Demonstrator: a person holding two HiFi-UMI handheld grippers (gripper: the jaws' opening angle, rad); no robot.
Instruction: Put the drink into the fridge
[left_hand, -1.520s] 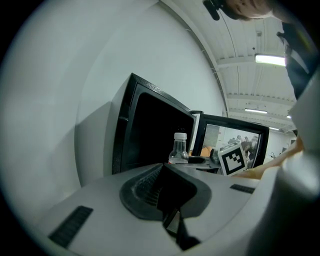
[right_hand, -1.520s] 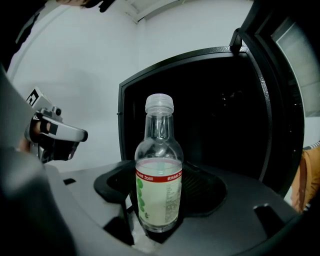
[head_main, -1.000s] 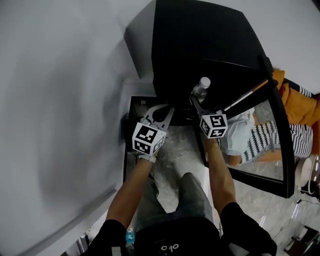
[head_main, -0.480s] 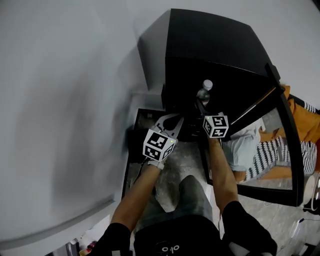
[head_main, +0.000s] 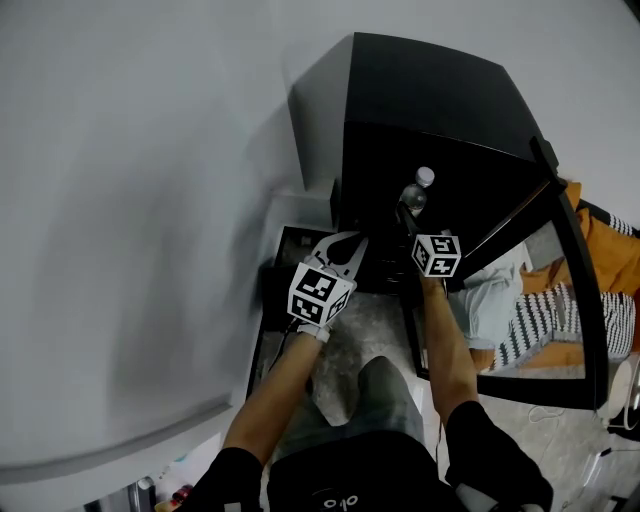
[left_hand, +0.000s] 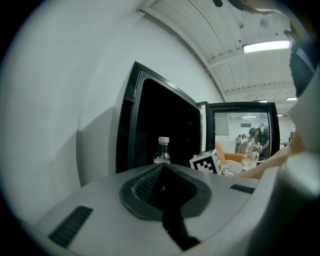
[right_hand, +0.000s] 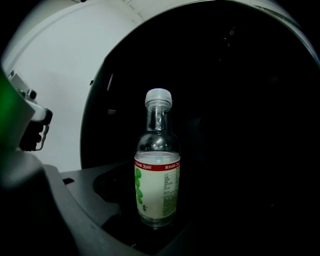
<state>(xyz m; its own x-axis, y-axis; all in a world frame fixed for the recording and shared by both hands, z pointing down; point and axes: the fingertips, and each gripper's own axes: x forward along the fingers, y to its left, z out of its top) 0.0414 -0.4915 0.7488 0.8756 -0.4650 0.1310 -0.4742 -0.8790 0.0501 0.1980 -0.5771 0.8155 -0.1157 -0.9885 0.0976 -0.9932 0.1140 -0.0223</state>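
The drink is a small clear bottle (right_hand: 157, 172) with a white cap and a green-and-white label. It stands upright between the jaws of my right gripper (head_main: 409, 212), which is shut on its lower part. In the head view the bottle (head_main: 416, 194) is at the dark mouth of the black fridge (head_main: 430, 110). The fridge's glass door (head_main: 560, 290) hangs open to the right. My left gripper (head_main: 344, 242) hovers lower left of the bottle, its jaws shut on nothing. The left gripper view shows the bottle (left_hand: 161, 151) just above the tip of the left gripper (left_hand: 162, 168).
A white wall (head_main: 130, 220) runs along the left of the fridge. A low black frame (head_main: 262, 330) sits on the marbled floor (head_main: 360, 325) beneath my left gripper. Through the door glass a seated person in orange (head_main: 605, 245) shows. Cables (head_main: 600, 455) lie at the lower right.
My right gripper has carried the bottle a little farther forward, toward the fridge's opening. The left gripper has shifted slightly right. The head view has swung, so the fridge sits more to the right.
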